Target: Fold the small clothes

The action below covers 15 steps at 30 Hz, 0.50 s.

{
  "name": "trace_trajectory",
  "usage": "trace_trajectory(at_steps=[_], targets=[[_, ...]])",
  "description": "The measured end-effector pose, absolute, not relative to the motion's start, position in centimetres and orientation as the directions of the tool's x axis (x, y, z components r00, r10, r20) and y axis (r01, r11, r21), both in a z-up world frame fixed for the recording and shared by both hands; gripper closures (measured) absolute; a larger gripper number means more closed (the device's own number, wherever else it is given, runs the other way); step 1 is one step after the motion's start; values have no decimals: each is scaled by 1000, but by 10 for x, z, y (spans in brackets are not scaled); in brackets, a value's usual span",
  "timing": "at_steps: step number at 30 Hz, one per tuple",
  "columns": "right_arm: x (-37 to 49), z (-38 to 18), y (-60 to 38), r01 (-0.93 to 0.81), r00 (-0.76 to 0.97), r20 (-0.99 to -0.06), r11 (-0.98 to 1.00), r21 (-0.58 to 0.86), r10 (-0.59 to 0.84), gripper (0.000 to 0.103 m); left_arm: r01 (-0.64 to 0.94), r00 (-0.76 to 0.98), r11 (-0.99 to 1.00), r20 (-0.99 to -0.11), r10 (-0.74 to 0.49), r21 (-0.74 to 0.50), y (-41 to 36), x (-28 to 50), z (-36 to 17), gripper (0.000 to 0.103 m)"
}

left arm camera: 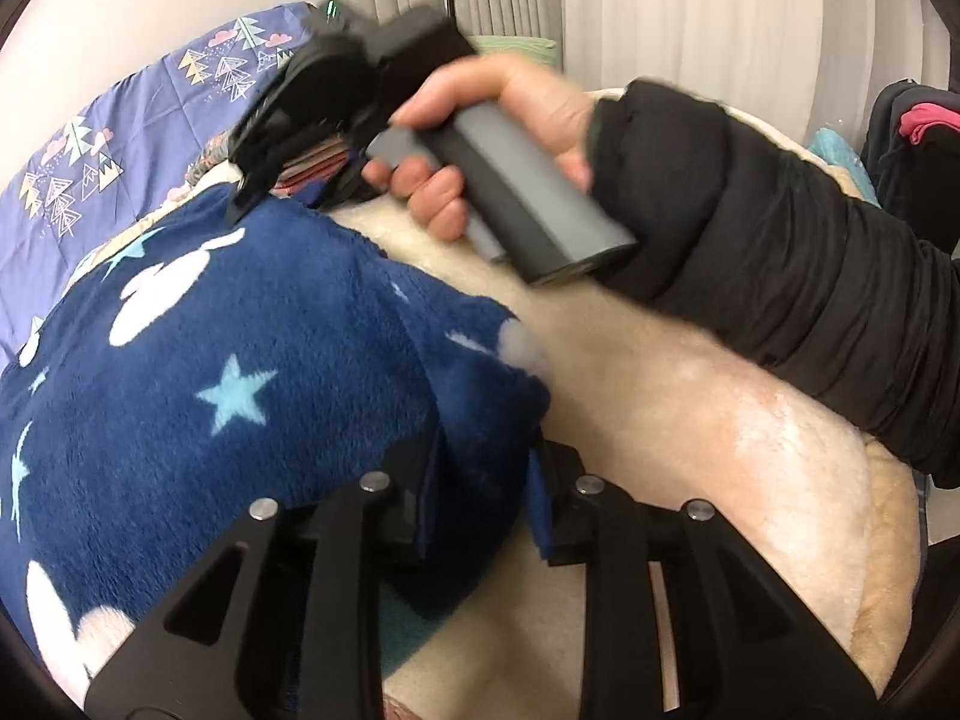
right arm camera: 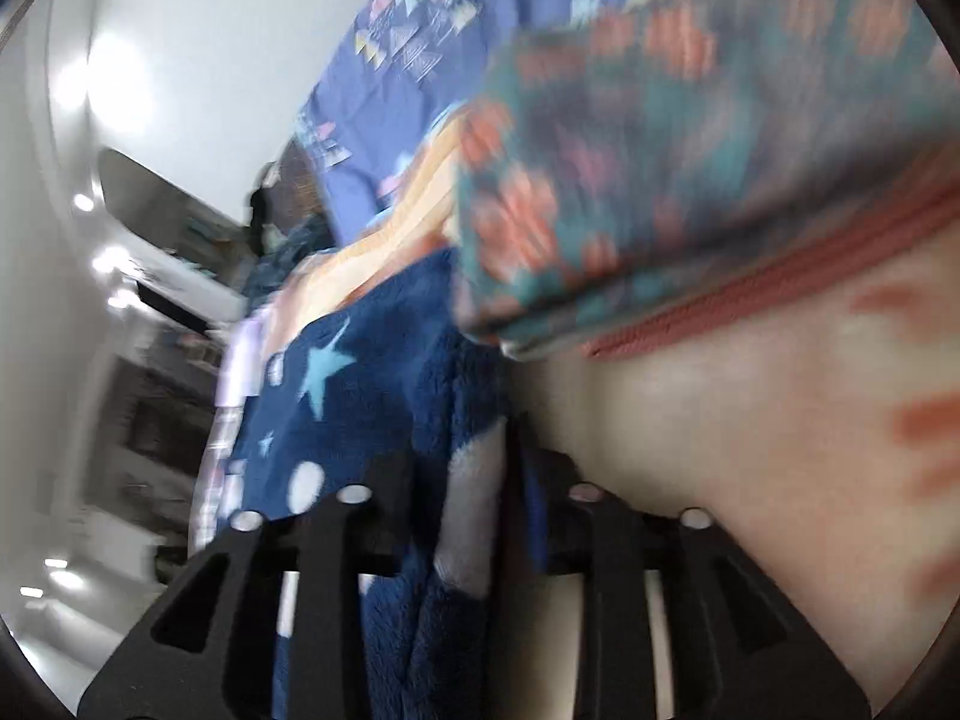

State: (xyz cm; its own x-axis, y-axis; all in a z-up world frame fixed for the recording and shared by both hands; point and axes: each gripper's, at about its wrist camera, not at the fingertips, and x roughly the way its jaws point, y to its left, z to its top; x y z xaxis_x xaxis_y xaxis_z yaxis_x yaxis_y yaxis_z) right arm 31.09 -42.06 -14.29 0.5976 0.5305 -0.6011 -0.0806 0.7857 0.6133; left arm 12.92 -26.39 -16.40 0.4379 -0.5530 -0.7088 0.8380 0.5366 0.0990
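Note:
A navy fleece garment (left arm camera: 240, 360) with light blue stars and white spots lies on a cream fleece blanket (left arm camera: 690, 420). My left gripper (left arm camera: 480, 492) is shut on its near corner. In the left wrist view my right gripper (left arm camera: 252, 192), held by a hand in a black sleeve, touches the garment's far edge. In the blurred right wrist view my right gripper (right arm camera: 510, 480) is shut on the same navy garment (right arm camera: 372, 396).
A purple sheet (left arm camera: 120, 138) with triangle trees lies at the back left. A teal and orange patterned cloth (right arm camera: 660, 150) lies beside the garment. Curtains (left arm camera: 660, 0) hang behind. Dark clothes (left arm camera: 912, 138) sit at the far right.

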Motion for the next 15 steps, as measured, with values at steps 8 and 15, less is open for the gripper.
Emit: trace_trajectory(at_steps=[8, 15], targets=[[171, -136, -423, -185, 558, -567, 757, 627, 606, 55, 825, 484, 554, -645, -591, 111, -242, 115, -136, 31], [137, -160, -400, -74, 505, -667, 797, 599, 548, 89, 611, 678, 785, -581, -450, 104, -142, 138, -110, 28]])
